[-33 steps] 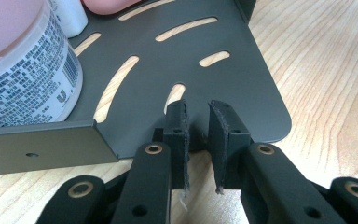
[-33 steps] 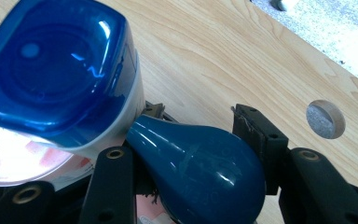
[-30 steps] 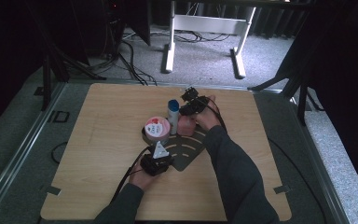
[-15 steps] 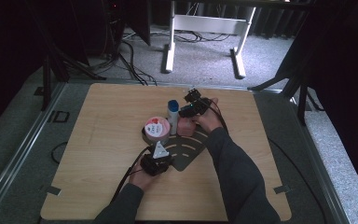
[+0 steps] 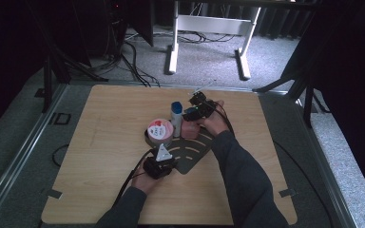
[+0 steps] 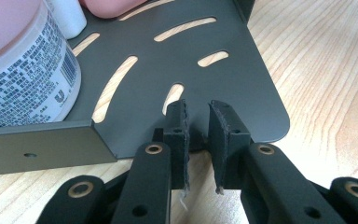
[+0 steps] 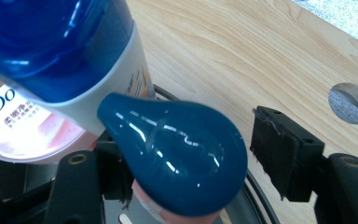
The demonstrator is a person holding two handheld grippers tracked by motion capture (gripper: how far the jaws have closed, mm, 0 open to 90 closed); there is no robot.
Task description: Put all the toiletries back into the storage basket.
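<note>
The wooden surface [image 5: 104,180] carries a dark slotted metal rack [image 5: 197,151] near its middle. The rack lies flat with a low upright lip along one edge, seen in the left gripper view [image 6: 37,147]. Three containers stand at the rack's far side: a round tub [image 5: 159,131] with a pink and white lid, a white bottle [image 5: 176,115] with a blue cap just beside it, and a pink bottle [image 5: 188,129] next to that one.

In the left gripper view the printed wall of the tub [image 6: 23,79] rests on the rack against the lip. In the right gripper view the pink bottle's teardrop-shaped dark blue cap [image 7: 177,149] sits in the foreground, with the white bottle [image 7: 56,60] directly behind it and touching or very nearly so.

The left tool [image 5: 160,160] is at the rack's near corner. Its pads [image 6: 179,135] are drawn close with a narrow gap, and the rack's edge runs between them; contact cannot be confirmed.

The right tool [image 5: 196,108] is above the pink bottle. Its jaws stand wide, one on either side of the blue cap; the right-hand pad [image 7: 279,154] is clear of the cap, the other is hidden behind it.
</note>
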